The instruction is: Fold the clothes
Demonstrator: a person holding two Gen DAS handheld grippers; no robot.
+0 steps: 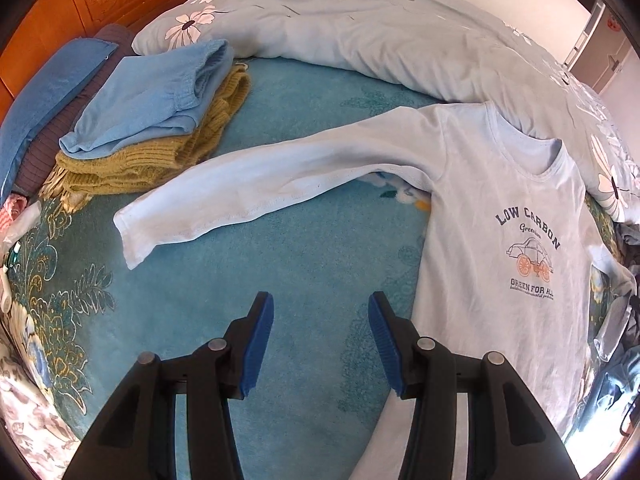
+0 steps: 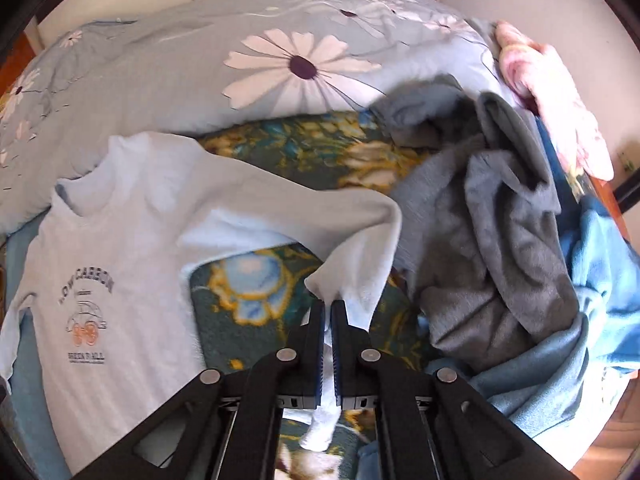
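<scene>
The right gripper (image 2: 327,304) is clamped on the sleeve (image 2: 352,232) of the pale blue shirt (image 2: 120,240), whose body lies to its left. The left gripper (image 1: 321,304) hangs partly open and empty above the teal blanket (image 1: 304,128), the shirt just to its right.

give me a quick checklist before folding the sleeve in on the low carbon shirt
1. Right gripper shut on the right sleeve: ok.
2. Left gripper on fabric: not ok, open over the teal blanket beside the shirt.
3. Left sleeve laid out straight: ok.
4. Shirt body flat, print facing up: ok.
5. Folded stack clear of the left sleeve: ok.
6. Right sleeve clear of the grey clothes pile: cannot tell, they sit very close.
</scene>
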